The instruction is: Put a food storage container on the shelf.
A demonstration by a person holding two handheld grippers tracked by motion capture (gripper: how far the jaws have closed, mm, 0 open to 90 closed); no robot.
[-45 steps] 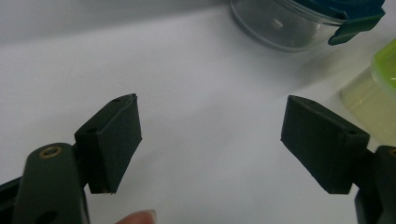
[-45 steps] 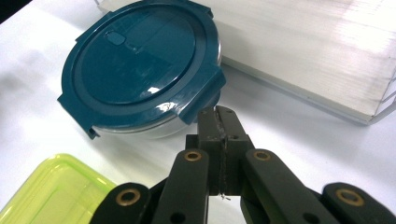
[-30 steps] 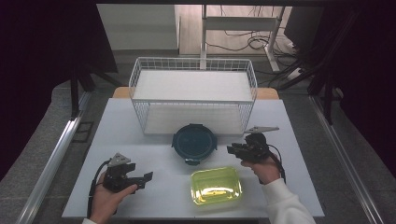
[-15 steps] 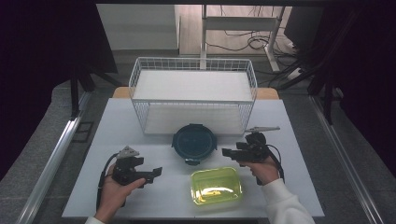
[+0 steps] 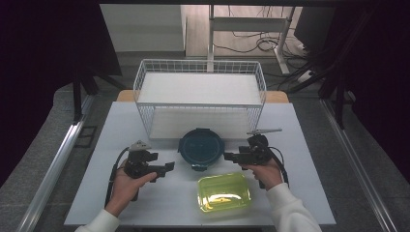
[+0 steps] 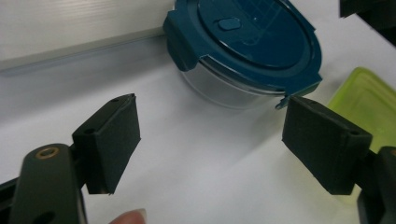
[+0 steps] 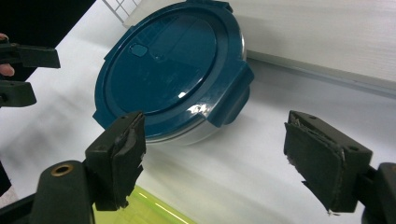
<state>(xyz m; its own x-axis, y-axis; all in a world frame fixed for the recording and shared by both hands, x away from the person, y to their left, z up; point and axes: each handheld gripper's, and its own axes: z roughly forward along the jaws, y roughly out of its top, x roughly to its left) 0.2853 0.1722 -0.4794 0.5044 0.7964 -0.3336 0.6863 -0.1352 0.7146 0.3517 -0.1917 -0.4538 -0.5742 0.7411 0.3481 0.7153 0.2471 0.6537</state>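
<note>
A round clear container with a dark teal clip-on lid (image 5: 201,148) sits on the white table just in front of the wire basket. My left gripper (image 5: 169,166) is to its left, jaws open and pointing at it, nothing between them. In the left gripper view the container (image 6: 247,42) lies ahead of the open left gripper (image 6: 210,135). My right gripper (image 5: 228,156) is at the container's right side, open and empty. In the right gripper view the lid (image 7: 173,70) lies just beyond the open right gripper (image 7: 219,154).
A yellow-green rectangular lidded container (image 5: 224,192) lies near the table's front edge, between my hands. A white wire basket (image 5: 200,96) stands at the back of the table. The other hand's gripper (image 7: 23,74) shows at the left of the right gripper view.
My left gripper has moved forward and to the right, closer to the round container. The right gripper has barely shifted.
</note>
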